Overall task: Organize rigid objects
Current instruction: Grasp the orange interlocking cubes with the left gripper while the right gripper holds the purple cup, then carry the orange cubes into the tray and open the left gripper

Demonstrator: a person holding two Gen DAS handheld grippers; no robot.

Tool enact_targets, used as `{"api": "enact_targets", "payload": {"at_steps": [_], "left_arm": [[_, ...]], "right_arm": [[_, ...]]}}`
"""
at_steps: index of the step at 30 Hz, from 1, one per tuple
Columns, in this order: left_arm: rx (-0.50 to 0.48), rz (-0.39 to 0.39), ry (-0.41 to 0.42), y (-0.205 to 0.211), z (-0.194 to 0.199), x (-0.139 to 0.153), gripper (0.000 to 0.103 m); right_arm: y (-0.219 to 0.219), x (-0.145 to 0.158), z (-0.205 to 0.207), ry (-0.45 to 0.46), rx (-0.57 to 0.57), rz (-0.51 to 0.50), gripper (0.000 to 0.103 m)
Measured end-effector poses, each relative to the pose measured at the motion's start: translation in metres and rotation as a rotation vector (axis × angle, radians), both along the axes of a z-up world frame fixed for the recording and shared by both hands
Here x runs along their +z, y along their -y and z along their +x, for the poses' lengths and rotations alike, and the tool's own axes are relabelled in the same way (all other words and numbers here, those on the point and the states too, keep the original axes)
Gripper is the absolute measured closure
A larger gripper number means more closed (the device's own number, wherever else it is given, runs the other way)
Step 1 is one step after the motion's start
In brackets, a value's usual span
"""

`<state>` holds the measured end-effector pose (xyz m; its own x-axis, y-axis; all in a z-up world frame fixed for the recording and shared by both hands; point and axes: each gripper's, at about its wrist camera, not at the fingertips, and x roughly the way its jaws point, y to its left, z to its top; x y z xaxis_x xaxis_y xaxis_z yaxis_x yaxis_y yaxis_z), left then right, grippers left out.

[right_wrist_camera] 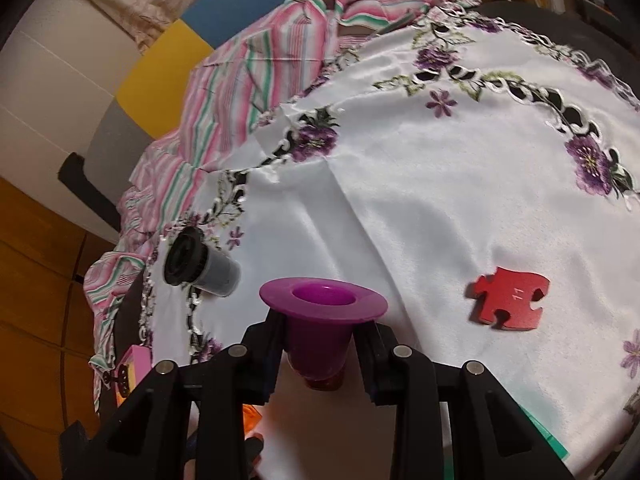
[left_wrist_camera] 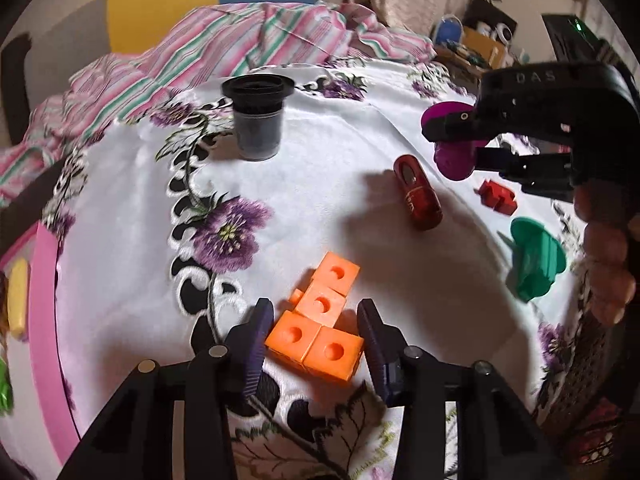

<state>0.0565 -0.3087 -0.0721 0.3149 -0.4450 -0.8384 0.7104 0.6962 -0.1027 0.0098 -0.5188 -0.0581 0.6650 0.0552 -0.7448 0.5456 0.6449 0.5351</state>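
An orange block piece [left_wrist_camera: 320,324] made of joined cubes lies on the white embroidered cloth [left_wrist_camera: 320,184]. My left gripper [left_wrist_camera: 316,344] is open, with its fingers on either side of the piece's near end. My right gripper [right_wrist_camera: 318,344] is shut on a purple flanged cup [right_wrist_camera: 322,312] and holds it above the cloth; the cup also shows in the left wrist view [left_wrist_camera: 452,148]. A black flanged cup [left_wrist_camera: 258,120] stands at the back. A dark red toy car [left_wrist_camera: 418,192], a red puzzle piece [right_wrist_camera: 510,304] and a green flanged cup [left_wrist_camera: 534,260] lie at the right.
A pink tray rim [left_wrist_camera: 46,320] with a yellow object [left_wrist_camera: 18,300] is at the far left. A striped pink cloth [left_wrist_camera: 224,44] is bunched at the back, with a yellow and blue chair [left_wrist_camera: 160,4] behind it.
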Motion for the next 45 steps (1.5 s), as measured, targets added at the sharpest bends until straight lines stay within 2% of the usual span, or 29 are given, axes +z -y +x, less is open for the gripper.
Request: {"api": "enact_targets", "payload": {"at_steps": [5,10,15,21,24,32,38,45], "left_arm": [[0.061,-0.045,-0.031,-0.017,0.0,0.0,0.059],[0.112,-0.057,-0.044,-0.038,-0.004,-0.001,0.059],[0.106,-0.024,-0.023,-0.043,-0.01,-0.005,0.059],[0.091,-0.016,-0.014,-0.044,-0.012,-0.005,0.06],[0.117,-0.054,-0.053,-0.052,-0.009,-0.004,0.06],[0.171,-0.153,-0.071,-0.08,-0.015,0.011,0.06],[0.205,-0.22,-0.075,-0.1,-0.016,0.024,0.06],[0.293,-0.318,-0.062,-0.14,-0.006,0.046,0.06]], "right_arm": [[-0.014,0.005,0.01,0.041,0.092,0.0,0.07],[-0.036,0.007,0.023,0.026,0.211,-0.051,0.07],[-0.052,0.002,0.034,0.001,0.301,-0.073,0.07],[-0.062,0.0,0.038,-0.02,0.346,-0.116,0.07],[-0.063,0.001,0.038,-0.015,0.348,-0.122,0.07],[-0.065,0.0,0.04,-0.025,0.356,-0.13,0.07],[-0.07,-0.001,0.041,-0.036,0.375,-0.153,0.07],[-0.07,-0.001,0.04,-0.044,0.371,-0.164,0.07]]}}
